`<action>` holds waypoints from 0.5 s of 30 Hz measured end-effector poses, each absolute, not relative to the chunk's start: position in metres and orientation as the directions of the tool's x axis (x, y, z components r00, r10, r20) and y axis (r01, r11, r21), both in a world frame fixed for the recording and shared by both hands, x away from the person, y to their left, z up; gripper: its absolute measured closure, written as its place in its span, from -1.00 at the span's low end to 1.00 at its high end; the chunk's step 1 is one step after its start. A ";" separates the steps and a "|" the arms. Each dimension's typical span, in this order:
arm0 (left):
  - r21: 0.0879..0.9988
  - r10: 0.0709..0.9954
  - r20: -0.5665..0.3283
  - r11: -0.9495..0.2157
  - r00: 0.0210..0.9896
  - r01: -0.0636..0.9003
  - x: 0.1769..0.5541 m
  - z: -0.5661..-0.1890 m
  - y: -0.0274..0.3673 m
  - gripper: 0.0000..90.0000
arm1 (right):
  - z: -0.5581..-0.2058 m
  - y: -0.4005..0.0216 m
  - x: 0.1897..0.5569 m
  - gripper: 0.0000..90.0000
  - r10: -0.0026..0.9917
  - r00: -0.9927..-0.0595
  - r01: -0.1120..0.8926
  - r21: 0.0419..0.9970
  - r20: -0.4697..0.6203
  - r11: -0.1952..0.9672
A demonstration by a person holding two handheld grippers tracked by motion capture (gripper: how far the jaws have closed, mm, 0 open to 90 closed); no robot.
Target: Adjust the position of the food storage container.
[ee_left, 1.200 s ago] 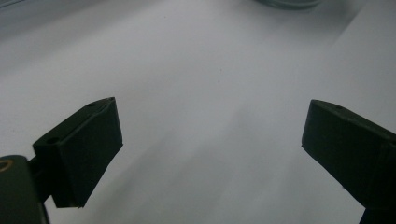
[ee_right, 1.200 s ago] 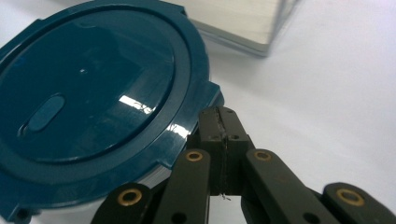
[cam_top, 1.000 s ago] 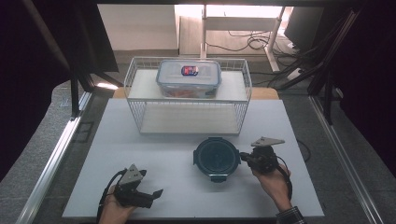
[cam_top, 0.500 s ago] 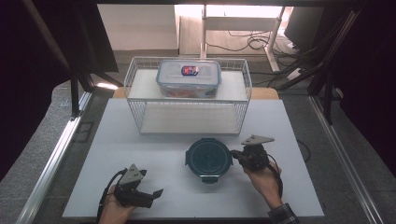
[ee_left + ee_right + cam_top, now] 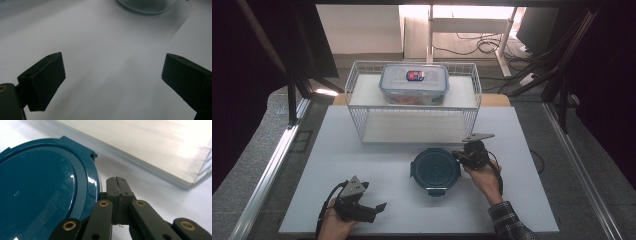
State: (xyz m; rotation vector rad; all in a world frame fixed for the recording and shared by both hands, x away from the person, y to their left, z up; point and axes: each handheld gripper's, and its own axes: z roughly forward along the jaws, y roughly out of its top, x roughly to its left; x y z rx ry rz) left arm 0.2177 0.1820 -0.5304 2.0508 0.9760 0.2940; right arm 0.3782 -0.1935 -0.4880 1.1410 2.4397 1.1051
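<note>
Dark teal on the round plastic container lid (image 5: 436, 169), glossy with pale highlights. Matte black on the right gripper (image 5: 119, 185), brass-coloured rivets along its links. Black also on the left gripper (image 5: 373, 210). White on the flat table top (image 5: 522, 200) and the wire basket rack (image 5: 362, 131). Red-and-blue label on the clear rectangular plastic box (image 5: 414, 84).

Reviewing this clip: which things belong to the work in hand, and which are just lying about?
In use:
round blue lid, on the table
right gripper, jaws shut, beside the lid's rim

Lying about:
left gripper, open, idle
wire rack
clear lidded box on the rack
</note>
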 end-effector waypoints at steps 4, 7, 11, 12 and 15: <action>0.764 0.729 -0.129 -0.359 0.672 0.536 0.218 -0.531 0.182 -0.90 | -0.488 -0.189 0.379 0.98 0.732 -0.673 0.563 0.717 0.108 0.412; 0.762 0.728 -0.129 -0.361 0.673 0.537 0.218 -0.531 0.181 -0.90 | -0.489 -0.187 0.377 0.98 0.721 -0.683 0.562 0.715 0.118 0.415; 0.762 0.729 -0.128 -0.361 0.673 0.537 0.218 -0.530 0.181 -0.90 | -0.489 -0.180 0.372 0.98 0.707 -0.699 0.552 0.713 0.112 0.432; 0.763 0.729 -0.129 -0.360 0.673 0.537 0.218 -0.530 0.181 -0.90 | -0.489 -0.178 0.370 0.98 0.704 -0.701 0.552 0.711 0.113 0.436; 0.763 0.728 -0.129 -0.361 0.673 0.537 0.217 -0.530 0.181 -0.90 | -0.489 -0.173 0.365 0.98 0.696 -0.710 0.547 0.709 0.110 0.445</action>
